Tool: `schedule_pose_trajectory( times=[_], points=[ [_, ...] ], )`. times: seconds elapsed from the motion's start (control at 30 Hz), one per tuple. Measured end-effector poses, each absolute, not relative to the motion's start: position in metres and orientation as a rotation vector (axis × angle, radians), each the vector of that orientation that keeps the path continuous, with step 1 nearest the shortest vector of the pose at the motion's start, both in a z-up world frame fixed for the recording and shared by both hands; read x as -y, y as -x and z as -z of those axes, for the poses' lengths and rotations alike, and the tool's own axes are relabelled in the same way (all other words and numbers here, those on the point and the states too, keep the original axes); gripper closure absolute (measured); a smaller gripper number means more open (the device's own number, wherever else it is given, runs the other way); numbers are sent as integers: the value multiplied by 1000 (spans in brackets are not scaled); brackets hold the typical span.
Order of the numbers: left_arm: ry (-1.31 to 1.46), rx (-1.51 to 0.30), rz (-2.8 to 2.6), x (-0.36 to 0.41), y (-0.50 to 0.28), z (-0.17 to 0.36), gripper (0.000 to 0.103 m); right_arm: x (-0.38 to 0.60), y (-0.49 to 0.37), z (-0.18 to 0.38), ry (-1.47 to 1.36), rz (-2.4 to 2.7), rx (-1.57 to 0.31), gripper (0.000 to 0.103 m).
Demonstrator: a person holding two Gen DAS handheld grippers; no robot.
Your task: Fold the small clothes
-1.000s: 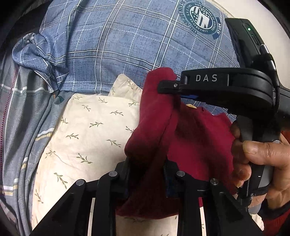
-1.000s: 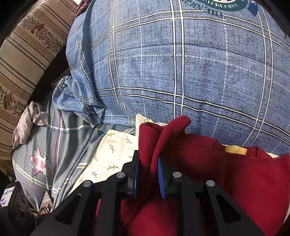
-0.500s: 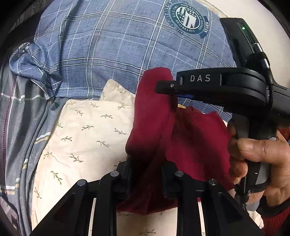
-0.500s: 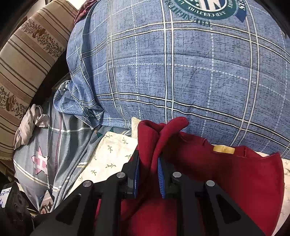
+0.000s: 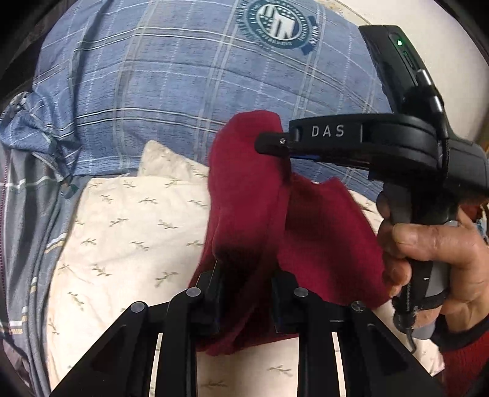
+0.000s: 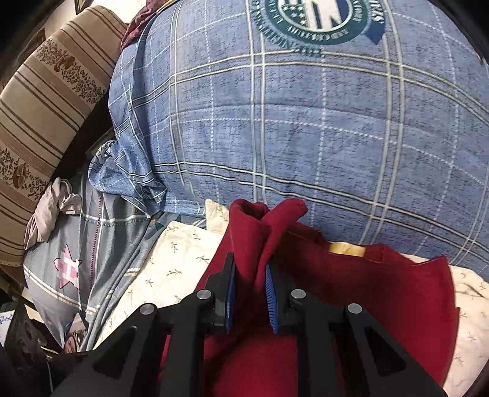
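Item: red garment (image 5: 250, 213), soft knit, matte, hanging in loose folds above a cream sheet (image 5: 128, 232) printed with small green sprigs. The left gripper (image 5: 244, 293) is pinching a bunched fold of it between its black fingers, cloth spilling over and below them. The right gripper (image 6: 249, 290) is clamping another gathered fold between blue ribbed pads (image 6: 229, 293), two rounded peaks of fabric rising just past the tips; in the left view this same gripper is reaching in sideways, its tip touching the upper hump of the garment, a hand (image 5: 434, 262) wrapping its handle. A yellow neck label (image 6: 347, 248) is showing on the slack part stretching to the right. Behind is bulging a blue checked quilt (image 6: 305, 122) with a round green crest (image 6: 318, 18). At left are lying a grey sheet (image 6: 67, 265) with a pink star, a crumpled pale cloth (image 6: 49, 213), and a brown striped cushion (image 6: 45, 82).
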State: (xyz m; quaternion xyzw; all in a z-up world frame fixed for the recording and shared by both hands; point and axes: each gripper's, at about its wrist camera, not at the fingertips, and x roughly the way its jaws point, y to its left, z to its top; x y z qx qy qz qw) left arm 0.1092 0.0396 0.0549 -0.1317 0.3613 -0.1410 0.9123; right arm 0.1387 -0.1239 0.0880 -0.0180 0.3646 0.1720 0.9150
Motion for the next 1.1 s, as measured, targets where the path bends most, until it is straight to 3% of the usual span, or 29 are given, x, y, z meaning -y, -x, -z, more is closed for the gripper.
schedule_pose_trajectory(
  times=[0.67,1.1],
  points=[
    [194,-775,487,73,-117,-87,83,239,-117,-108,38,-195,-717,88],
    [215,-852,544,138,-161,-55,83,310,-133,-91,-1,-78,-744,94]
  ],
)
